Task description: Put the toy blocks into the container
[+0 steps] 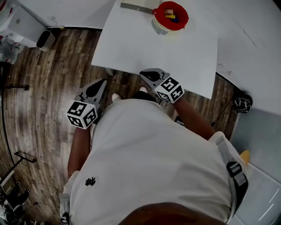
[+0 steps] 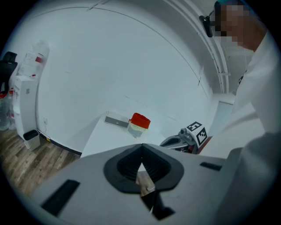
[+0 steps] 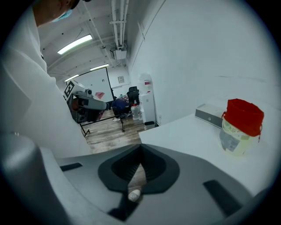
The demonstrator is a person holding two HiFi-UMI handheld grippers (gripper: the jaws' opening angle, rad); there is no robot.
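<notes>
The flat worktop point(image 1: 145, 48) was plain white, and the plank floor point(image 1: 44, 83) showed brown wood grain with paler grey streaks. The round plastic container point(image 1: 185, 19) was red at the rim over a pale, translucent body with a yellowish band, and the toy blocks point(image 1: 170, 16) inside it showed yellow and blue. The flat metal bar point(image 1: 135, 7) beside it was grey. The left gripper point(image 1: 103, 81) and right gripper point(image 1: 143, 73) had light grey fingers point(image 2: 79, 176) with black ribbed linings, and each bore a white cube point(image 1: 82, 114) printed with black square markers. The person's shirt point(image 1: 145, 158) was white with a small black emblem.
</notes>
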